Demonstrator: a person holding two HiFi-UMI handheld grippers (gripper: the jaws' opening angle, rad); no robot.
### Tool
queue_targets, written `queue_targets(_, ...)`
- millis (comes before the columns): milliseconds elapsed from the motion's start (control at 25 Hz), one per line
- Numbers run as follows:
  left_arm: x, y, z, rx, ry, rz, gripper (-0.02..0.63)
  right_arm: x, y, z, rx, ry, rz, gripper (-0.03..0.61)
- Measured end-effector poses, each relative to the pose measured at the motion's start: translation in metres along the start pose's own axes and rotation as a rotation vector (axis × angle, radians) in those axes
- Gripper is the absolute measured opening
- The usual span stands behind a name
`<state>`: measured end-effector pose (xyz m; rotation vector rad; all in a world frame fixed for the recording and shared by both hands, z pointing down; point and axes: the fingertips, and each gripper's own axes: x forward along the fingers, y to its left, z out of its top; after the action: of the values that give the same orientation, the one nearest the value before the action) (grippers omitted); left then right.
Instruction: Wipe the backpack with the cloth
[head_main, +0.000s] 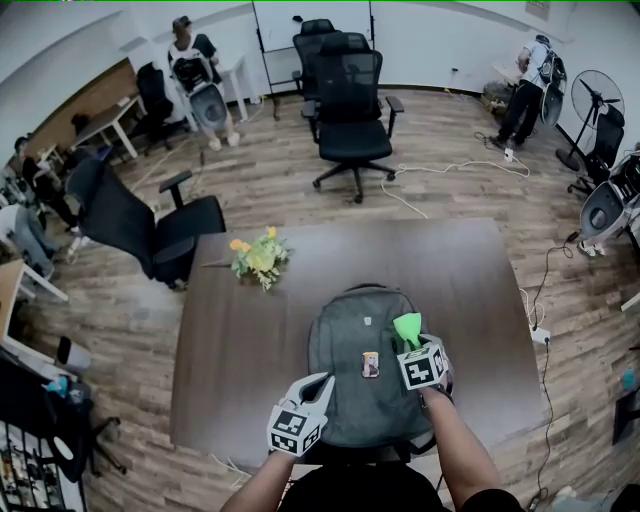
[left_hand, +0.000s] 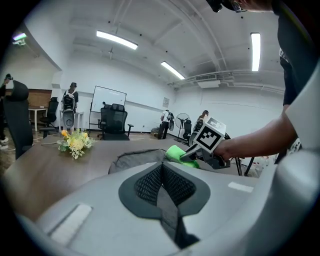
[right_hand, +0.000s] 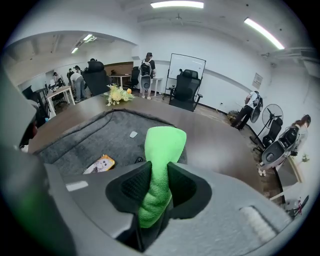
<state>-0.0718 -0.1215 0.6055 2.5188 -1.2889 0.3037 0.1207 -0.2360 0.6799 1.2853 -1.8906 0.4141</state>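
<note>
Right hand-held gripper (right_hand: 159, 171) clamps green cloth (right_hand: 165, 141) over grey backpack (right_hand: 89, 141); left hand-held gripper (left_hand: 162, 168) closed.

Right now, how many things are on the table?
2: the grey backpack at the near edge, and a yellow flower bunch beyond it to the left. The green cloth is in the right gripper. Nothing else shows.

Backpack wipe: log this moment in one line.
backpack: flat on table | right gripper: shut on cloth, over its right side | left gripper: shut, empty, at its near-left edge
</note>
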Motion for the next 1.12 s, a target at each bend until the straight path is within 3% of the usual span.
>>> queue_targets(400,0.008,-0.015,0.000,0.004,0.005,-0.004,0.020,-0.014,-0.014,-0.008,0.052,-0.036,-0.011,0.098)
queue_targets(640,0.005,-0.016,-0.003,-0.006,0.004,0.017,0.020,-0.033,0.001,0.007,0.088,-0.109,0.044,0.098)
queue_targets(920,-0.007,-0.011,-0.007,-0.021,-0.002,0.055,0.020,-0.049,0.047,0.017,0.151,-0.126,0.144,0.098)
queue_targets(1120,-0.026,-0.005,-0.014,-0.034,0.002,0.104,0.020,-0.051,0.102,0.014,0.103,-0.112,0.249,0.098)
